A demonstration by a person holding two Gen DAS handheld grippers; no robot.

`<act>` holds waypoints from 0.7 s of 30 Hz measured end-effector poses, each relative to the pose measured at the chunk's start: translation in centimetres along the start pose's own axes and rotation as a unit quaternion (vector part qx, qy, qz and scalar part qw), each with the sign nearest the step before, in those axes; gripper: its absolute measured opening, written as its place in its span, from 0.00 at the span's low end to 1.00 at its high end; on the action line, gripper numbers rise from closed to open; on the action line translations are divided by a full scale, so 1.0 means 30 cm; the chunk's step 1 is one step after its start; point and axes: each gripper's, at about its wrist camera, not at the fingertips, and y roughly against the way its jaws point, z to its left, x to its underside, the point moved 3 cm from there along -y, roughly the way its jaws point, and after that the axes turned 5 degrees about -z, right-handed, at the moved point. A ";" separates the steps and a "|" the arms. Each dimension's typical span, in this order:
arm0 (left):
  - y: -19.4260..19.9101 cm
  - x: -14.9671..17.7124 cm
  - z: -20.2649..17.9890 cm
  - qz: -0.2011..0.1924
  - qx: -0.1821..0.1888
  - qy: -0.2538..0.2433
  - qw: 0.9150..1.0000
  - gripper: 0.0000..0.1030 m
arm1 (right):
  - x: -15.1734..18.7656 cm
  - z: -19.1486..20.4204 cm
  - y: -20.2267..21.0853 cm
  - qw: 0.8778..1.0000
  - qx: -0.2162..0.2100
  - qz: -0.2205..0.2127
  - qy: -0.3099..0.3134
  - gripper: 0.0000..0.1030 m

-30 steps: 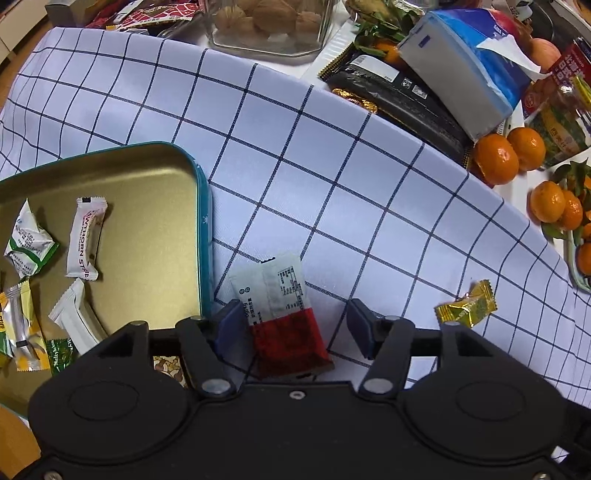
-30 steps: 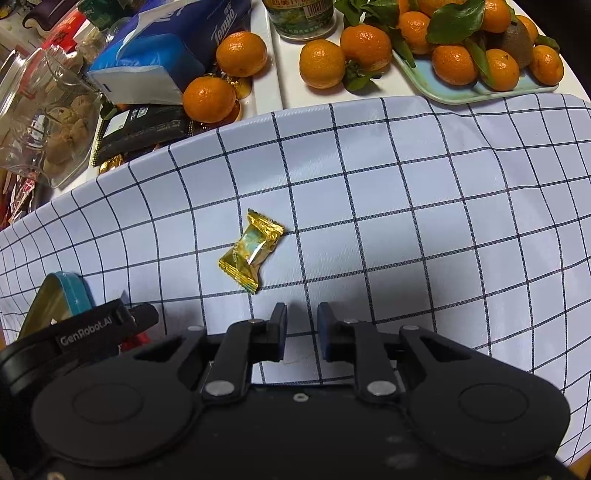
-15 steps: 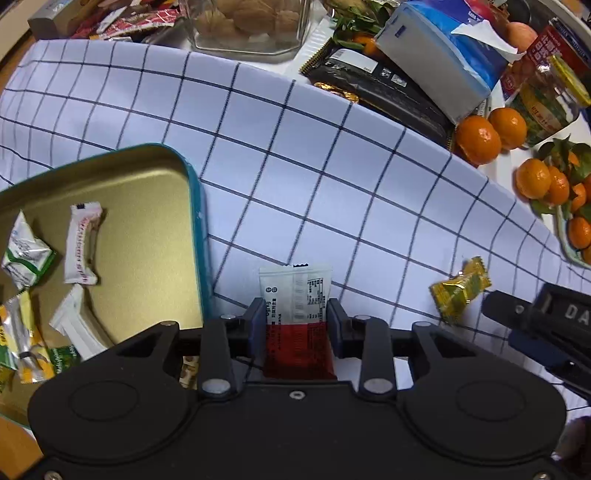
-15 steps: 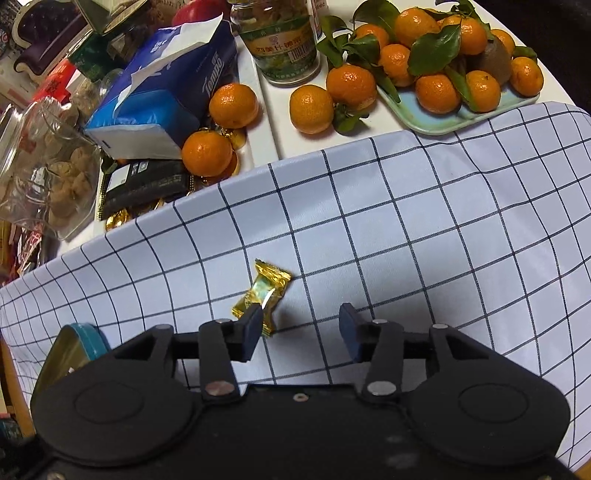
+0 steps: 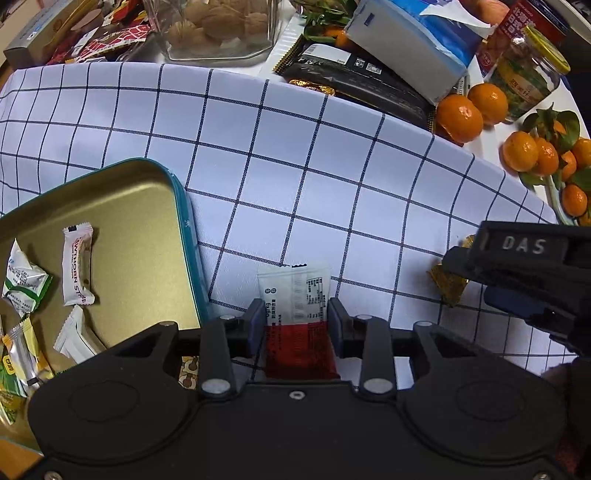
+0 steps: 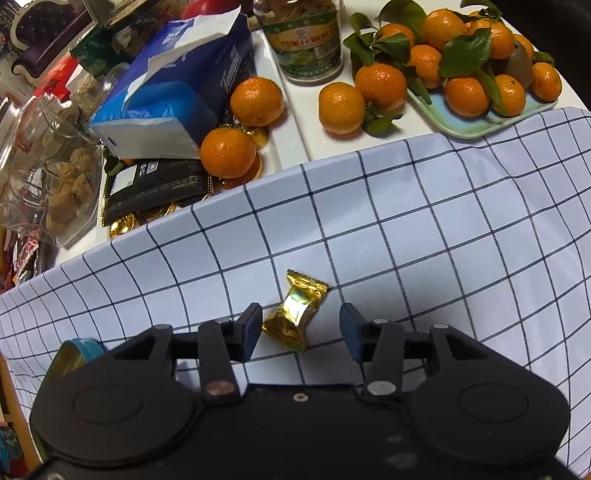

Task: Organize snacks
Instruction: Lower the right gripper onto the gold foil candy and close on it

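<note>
The left gripper (image 5: 295,325) has its fingers clamped on a red-and-white packet (image 5: 299,314), one pad against each long edge; its white end sticks out past the fingertips over the checked cloth (image 5: 314,155), and the fingers have eased slightly apart while still touching it. The right gripper (image 6: 301,326) has its fingers apart around a gold candy (image 6: 295,314) lying on the cloth: the candy sits nearer the left finger, just beside or perhaps touching it, with a clear gap to the right finger. These fingers have just opened and now hold that spread.

Just left of the packet stands an open tin (image 5: 186,221) with a gold inside and teal rim, holding several wrapped snacks (image 5: 77,267). At the far edge of the cloth the desk is crowded: a glass jar of walnuts (image 5: 218,26), a black pouch (image 5: 354,79), a tissue pack (image 6: 173,99), loose mandarins (image 6: 229,151), a lidded jar (image 6: 306,37) and a plate (image 6: 476,125) of mandarins. None of these lies between either gripper and its snack.

Both grippers point steeply down at the cloth, close together; the right one shows at the right edge of the left view.
</note>
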 end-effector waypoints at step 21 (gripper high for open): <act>0.012 0.006 0.087 0.047 0.055 0.055 0.996 0.42 | 0.057 0.102 -0.046 0.996 0.050 0.000 0.078 0.18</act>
